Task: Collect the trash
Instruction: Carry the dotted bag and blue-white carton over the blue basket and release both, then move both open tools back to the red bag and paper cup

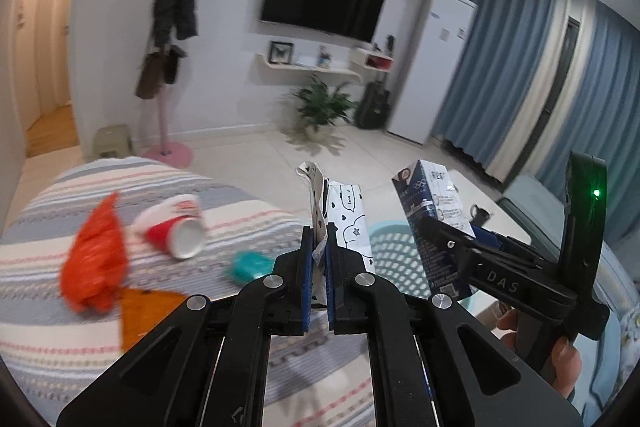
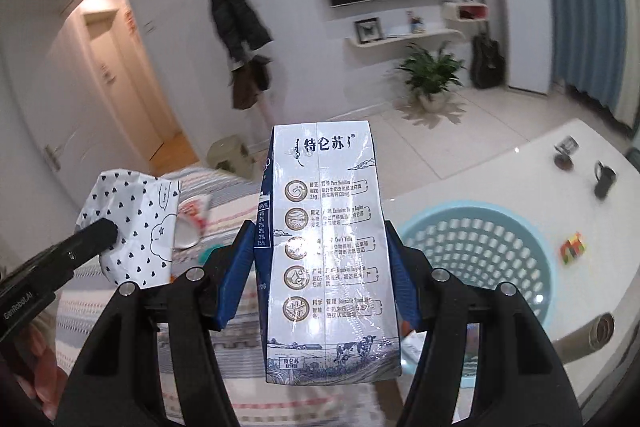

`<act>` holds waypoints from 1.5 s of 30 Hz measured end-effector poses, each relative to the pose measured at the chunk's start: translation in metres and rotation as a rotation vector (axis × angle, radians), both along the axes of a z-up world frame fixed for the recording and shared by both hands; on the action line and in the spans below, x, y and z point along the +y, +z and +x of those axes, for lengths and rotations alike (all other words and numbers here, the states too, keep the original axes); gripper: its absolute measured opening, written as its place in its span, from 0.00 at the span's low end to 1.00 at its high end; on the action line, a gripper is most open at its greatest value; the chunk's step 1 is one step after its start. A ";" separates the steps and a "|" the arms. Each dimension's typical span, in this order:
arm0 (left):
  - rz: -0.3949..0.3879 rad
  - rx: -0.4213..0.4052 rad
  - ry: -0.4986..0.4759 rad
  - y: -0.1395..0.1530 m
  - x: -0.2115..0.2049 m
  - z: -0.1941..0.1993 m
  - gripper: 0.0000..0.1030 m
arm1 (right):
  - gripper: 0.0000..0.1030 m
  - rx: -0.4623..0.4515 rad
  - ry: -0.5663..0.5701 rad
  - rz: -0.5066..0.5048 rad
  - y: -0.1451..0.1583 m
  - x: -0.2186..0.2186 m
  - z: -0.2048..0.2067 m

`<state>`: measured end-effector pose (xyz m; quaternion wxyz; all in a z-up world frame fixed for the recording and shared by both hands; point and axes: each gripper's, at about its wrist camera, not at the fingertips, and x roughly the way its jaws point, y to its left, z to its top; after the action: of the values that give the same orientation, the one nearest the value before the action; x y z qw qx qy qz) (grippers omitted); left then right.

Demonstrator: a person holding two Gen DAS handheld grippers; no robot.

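1. Left tongs [image 1: 319,251]: blue pads clamped on a crumpled white wrapper [image 1: 346,223] w/ black hearts, held upright; it sticks up toward 12 o'clock from the tips.
2. Right tongs [image 2: 322,267]: clamped on both sides of a blue-white milk carton [image 2: 326,255], upright, printed face toward my cam.
3. Basket [image 2: 486,247], light-blue perforated plastic, sits on the white table [image 2: 500,163] at approx. 3 o'clock of the carton in the right view; in the left view it shows between wrapper and carton, just behind both. Its visible inside looks bare; the part behind the carton is hidden.
4. Progress (judgement): two items picked, none visibly dropped yet, so early-to-mid stage. Next: carry both over the basket rim & release.
5. Left to collect, on the striped cloth [image 1: 48,307]: orange plastic bag [image 1: 94,259] at 9 o'clock of the left tips, red-white paper cup [image 1: 178,229] on its side at approx. 10 o'clock, small teal scrap [image 1: 248,265] near 9 o'clock, closest to the tips. All blurred; details unclear.
6. Wrapper and carton are apart, side by side, not touching as far as I can tell.
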<state>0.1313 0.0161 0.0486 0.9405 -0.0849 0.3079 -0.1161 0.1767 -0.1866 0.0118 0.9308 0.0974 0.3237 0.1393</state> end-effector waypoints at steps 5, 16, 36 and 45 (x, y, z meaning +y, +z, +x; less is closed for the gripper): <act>0.007 0.019 -0.076 -0.012 -0.039 0.026 0.04 | 0.57 0.039 -0.081 0.043 -0.019 -0.049 0.009; 0.042 0.132 -0.186 -0.070 -0.108 0.067 0.04 | 0.57 0.178 -0.214 0.074 -0.089 -0.121 0.031; 0.057 0.199 -0.224 -0.101 -0.133 0.078 0.26 | 0.58 0.276 -0.238 0.098 -0.130 -0.128 0.048; 0.033 0.177 -0.205 -0.088 -0.113 0.063 0.26 | 0.58 0.246 -0.177 0.103 -0.106 -0.101 0.040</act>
<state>0.1945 -0.0969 -0.0392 0.8939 -0.0475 0.3988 -0.1988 0.2169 -0.2873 -0.0941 0.8866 0.1895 0.4177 0.0600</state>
